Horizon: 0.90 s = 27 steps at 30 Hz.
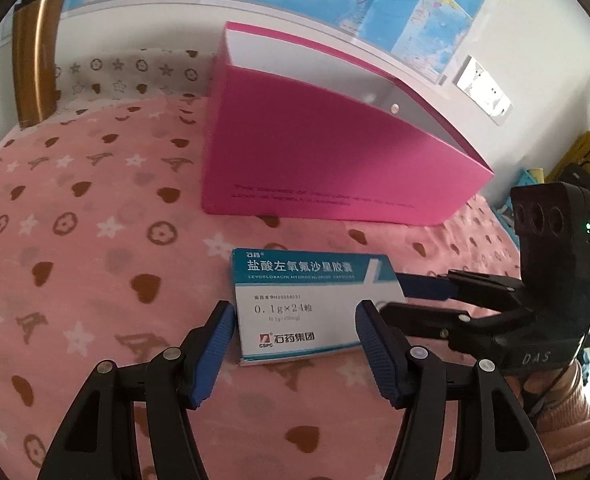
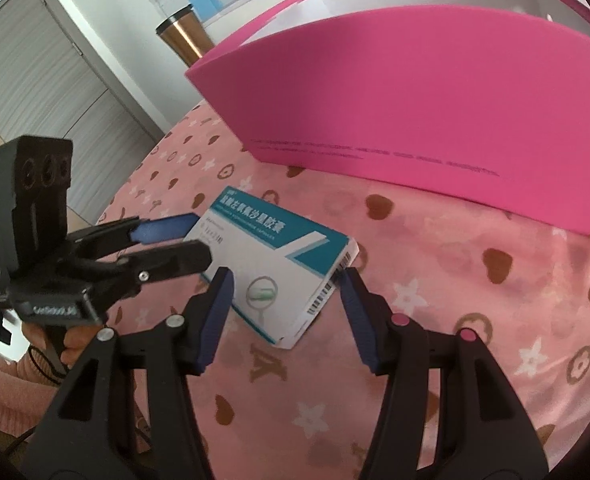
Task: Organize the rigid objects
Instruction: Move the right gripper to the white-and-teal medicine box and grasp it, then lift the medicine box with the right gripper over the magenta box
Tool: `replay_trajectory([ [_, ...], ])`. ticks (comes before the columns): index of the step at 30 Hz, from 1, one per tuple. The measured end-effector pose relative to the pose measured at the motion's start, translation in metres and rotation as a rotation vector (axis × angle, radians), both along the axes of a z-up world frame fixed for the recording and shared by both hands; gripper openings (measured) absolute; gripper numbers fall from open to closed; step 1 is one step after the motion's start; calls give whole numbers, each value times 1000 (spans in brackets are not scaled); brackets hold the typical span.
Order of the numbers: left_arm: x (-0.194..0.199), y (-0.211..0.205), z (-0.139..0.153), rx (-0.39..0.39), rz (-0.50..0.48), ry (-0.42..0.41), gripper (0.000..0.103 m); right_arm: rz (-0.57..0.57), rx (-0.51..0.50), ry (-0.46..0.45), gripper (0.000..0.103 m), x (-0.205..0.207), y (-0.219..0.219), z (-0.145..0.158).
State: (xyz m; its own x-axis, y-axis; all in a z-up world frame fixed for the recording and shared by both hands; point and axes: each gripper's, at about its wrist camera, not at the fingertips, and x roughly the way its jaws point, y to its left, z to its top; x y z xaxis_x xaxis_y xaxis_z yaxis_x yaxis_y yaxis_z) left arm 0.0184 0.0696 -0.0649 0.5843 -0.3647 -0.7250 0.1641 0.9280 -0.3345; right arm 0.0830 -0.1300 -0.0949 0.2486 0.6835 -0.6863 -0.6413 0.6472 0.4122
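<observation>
We hold both grippers spread wide around a medicine box (image 1: 307,304) lying flat on the pink patterned blanket (image 1: 95,240). The left gripper (image 1: 295,320) brackets its near end; the right gripper (image 2: 285,286) straddles its barcode corner. Bare blanket lies between it and the magenta open box (image 1: 335,160) behind it. The label reads "LEVOFLOXACIN HYDROCHLORIDE CAPSULES", "0.1g×24" and "CSPC". A bronze tumbler (image 1: 35,60) stands well apart.

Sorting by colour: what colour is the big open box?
Bright pink box, white inside; clearest in the right wrist view.
</observation>
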Motion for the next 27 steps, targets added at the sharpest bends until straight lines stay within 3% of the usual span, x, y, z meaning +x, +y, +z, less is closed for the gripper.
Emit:
replay_trajectory([
  [11, 2, -18, -1, 52, -8, 15, 62, -41, -7, -10, 57, 0, -10, 0],
  [27, -5, -32, 15, 75, -19, -30, 62, -59, -4, -46, 55, -6, -22, 11],
])
